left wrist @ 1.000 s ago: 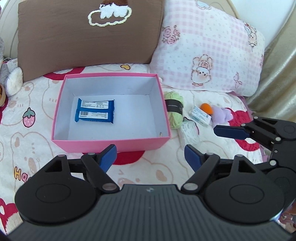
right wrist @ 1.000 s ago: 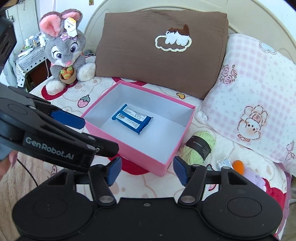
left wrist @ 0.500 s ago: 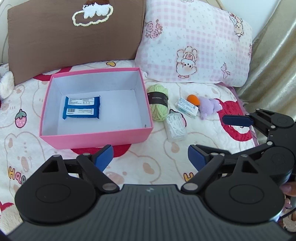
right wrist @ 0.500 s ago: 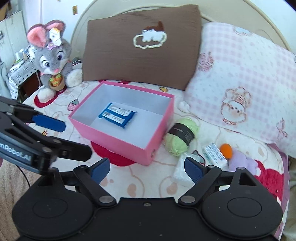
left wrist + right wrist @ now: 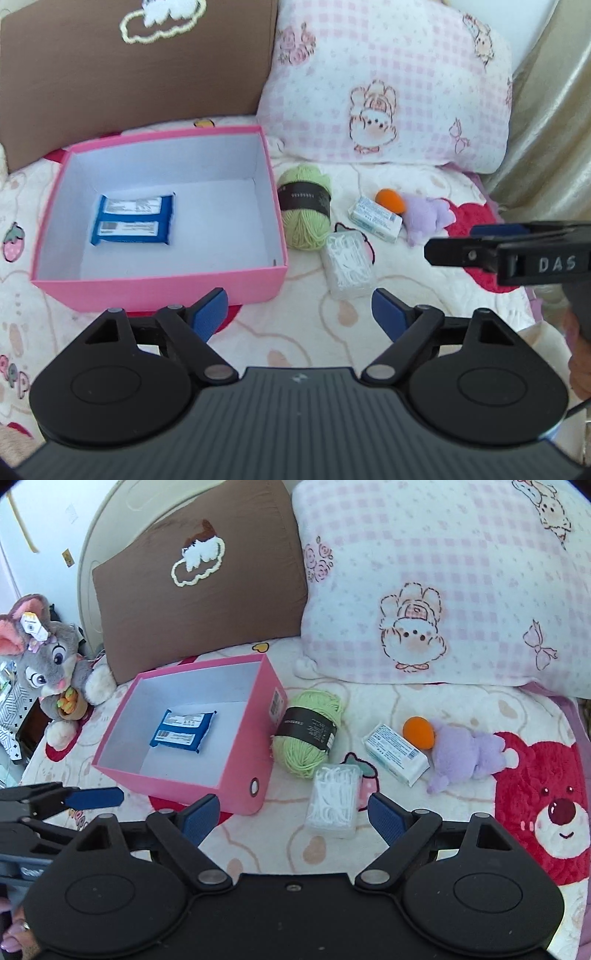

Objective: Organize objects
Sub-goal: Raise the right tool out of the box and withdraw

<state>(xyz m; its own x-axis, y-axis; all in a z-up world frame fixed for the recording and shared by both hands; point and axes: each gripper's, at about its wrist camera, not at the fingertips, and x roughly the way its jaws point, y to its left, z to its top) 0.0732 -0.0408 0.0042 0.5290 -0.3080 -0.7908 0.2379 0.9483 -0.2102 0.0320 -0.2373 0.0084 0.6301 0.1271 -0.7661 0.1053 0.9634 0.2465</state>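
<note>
A pink box (image 5: 166,280) (image 5: 236,775) sits on the bed with a blue packet (image 5: 133,219) (image 5: 183,731) inside. To its right lie a green yarn ball (image 5: 304,210) (image 5: 306,731), a clear box of floss picks (image 5: 347,264) (image 5: 334,797), a small white carton (image 5: 375,218) (image 5: 395,753), an orange ball (image 5: 389,195) (image 5: 418,730) and a purple plush (image 5: 426,218) (image 5: 467,755). My left gripper (image 5: 299,314) is open and empty in front of the box. My right gripper (image 5: 291,814) is open and empty just before the floss picks.
A brown pillow (image 5: 199,590) and a pink checked pillow (image 5: 443,579) stand behind the objects. A grey bunny plush (image 5: 48,664) sits at the far left. A beige curtain (image 5: 546,110) hangs on the right. The bedspread has a red bear print (image 5: 543,805).
Both grippers have swung right, from facing the pink box toward the loose objects. The right gripper has come close to the floss picks. Both stay open.
</note>
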